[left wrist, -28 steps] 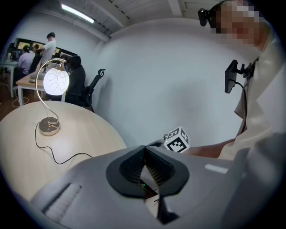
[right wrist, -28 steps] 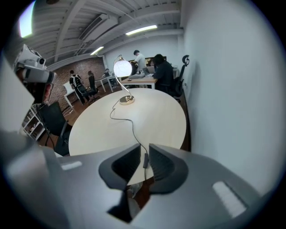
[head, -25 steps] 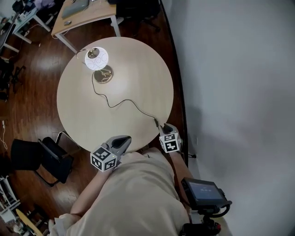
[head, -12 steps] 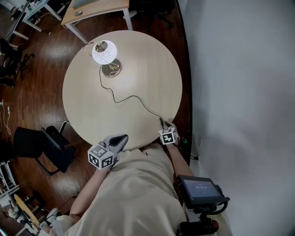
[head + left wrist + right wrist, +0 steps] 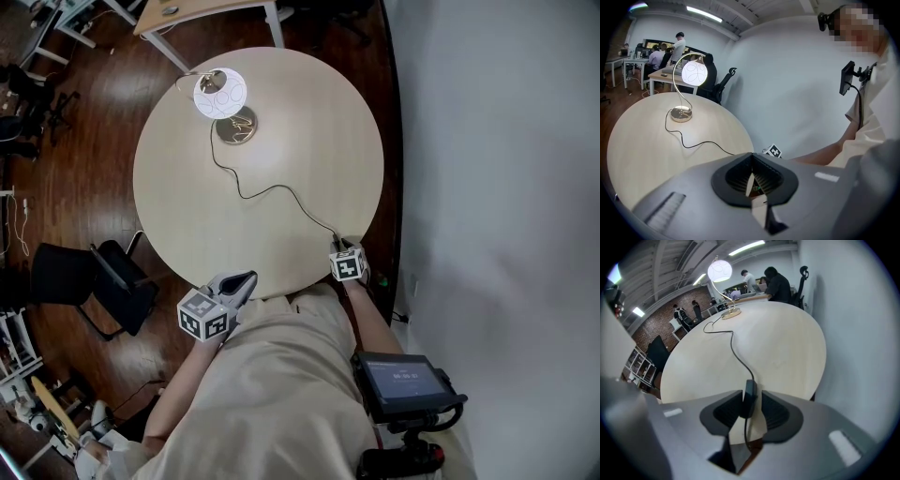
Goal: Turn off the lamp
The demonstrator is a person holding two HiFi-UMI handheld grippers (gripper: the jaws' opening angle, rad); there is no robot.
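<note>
A lamp with a bright white globe [image 5: 220, 94] and a brass base [image 5: 234, 127] stands at the far left of the round table [image 5: 309, 122]. Its black cord [image 5: 281, 192] snakes to the near right edge. There my right gripper [image 5: 341, 244] points steeply down. In the right gripper view the cord's black inline switch [image 5: 750, 391] stands between my right gripper's [image 5: 752, 401] jaws. The jaws have just been opening and a gap shows beside the switch. My left gripper [image 5: 246, 279] hangs at the near edge, shut and empty [image 5: 751, 157]. The lamp [image 5: 693, 73] glows far ahead of it.
A black chair [image 5: 112, 291] stands left of the table on the dark wood floor. A wooden desk [image 5: 206, 9] lies beyond the lamp, with people [image 5: 677, 44] at desks behind. A white wall [image 5: 497, 187] runs close along the right. A small screen [image 5: 398, 384] hangs at my side.
My right gripper has sunk at the table's near right edge onto the cord's end. My left gripper has drifted a little lower. The lamp and cord lie as before.
</note>
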